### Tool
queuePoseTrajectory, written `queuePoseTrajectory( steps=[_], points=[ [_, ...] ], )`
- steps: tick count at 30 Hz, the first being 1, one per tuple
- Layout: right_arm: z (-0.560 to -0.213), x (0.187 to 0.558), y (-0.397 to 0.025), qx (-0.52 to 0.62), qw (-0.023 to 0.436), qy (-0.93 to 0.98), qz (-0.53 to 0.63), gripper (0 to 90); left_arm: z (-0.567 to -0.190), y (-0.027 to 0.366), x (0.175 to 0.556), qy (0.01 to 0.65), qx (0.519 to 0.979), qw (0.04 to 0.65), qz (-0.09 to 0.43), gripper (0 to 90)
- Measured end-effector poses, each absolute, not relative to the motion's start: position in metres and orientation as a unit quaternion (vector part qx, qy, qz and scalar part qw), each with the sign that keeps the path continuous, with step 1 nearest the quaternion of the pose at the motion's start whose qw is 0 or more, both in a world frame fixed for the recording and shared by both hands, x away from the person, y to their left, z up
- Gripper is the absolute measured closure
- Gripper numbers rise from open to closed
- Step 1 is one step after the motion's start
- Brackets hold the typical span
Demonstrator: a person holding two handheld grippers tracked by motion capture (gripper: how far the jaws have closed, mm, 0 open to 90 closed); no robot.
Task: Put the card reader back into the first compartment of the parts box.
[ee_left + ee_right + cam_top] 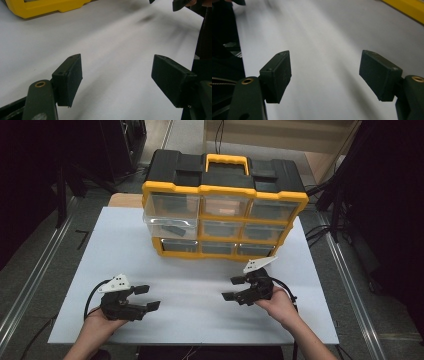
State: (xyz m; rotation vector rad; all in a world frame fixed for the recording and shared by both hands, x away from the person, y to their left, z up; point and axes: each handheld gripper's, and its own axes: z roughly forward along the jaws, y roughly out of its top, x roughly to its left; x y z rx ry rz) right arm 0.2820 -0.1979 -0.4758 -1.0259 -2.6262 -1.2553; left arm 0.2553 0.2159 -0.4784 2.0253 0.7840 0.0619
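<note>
My left black two-jaw gripper (144, 297): near front-left corner of white table (200, 290), jaws wide apart, empty | yellow-and-black plastic drawer organiser (225, 215): far edge, centre; likely rigid, bulky, best lifted by top handle | my right black gripper (233, 288): front-right, spread wide, empty.

Each black tool (148, 297) carries a white three-cornered plate.

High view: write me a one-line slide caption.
Two hand-held grippers, left and right, both open, rest on a white table before a yellow-and-black drawer organizer.
</note>
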Motion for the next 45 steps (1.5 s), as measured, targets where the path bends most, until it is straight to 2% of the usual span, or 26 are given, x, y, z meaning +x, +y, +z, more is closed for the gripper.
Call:
queuePoseTrajectory(
  steps=[45],
  points=[
    [-0.491,0.247,-0.277,-0.408,-0.014,-0.821,-0.399,23.8,-0.480,0.215,0.255,0.320,0.830,0.457,0.025,26.3]
  ],
)
